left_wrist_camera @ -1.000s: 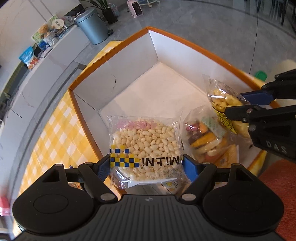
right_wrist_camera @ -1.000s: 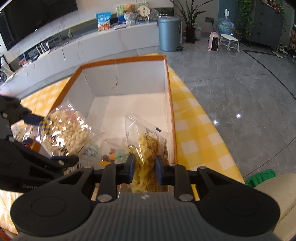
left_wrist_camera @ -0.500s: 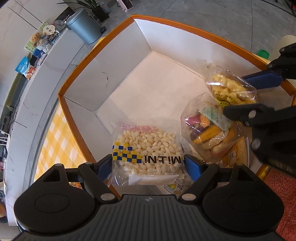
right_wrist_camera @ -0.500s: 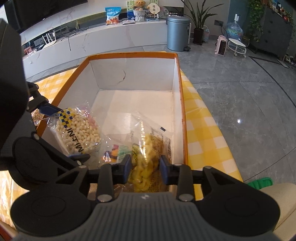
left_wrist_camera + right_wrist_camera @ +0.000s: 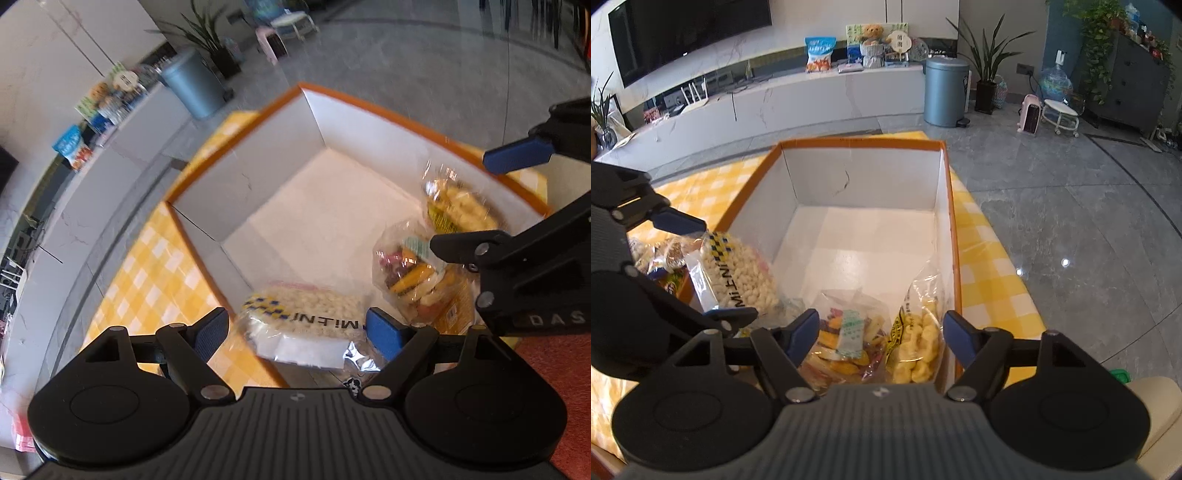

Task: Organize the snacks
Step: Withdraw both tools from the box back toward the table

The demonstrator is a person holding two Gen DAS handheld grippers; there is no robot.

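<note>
The right gripper [image 5: 881, 338] has just been opening; its spread jaws straddle the yellow puff bag [image 5: 918, 345] without touching. The left gripper [image 5: 295, 332] stands wide around the rice-puff bag [image 5: 303, 319]. Beyond both lies the box [image 5: 862, 142].

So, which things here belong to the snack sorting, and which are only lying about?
Part of the job:
- box
- puffed rice bag
- mixed snack bag
- yellow puffs bag
- left gripper and right gripper, both open

Just lying about:
- trash bin
- teddy bear
- blue bag on the counter
- potted plant
</note>
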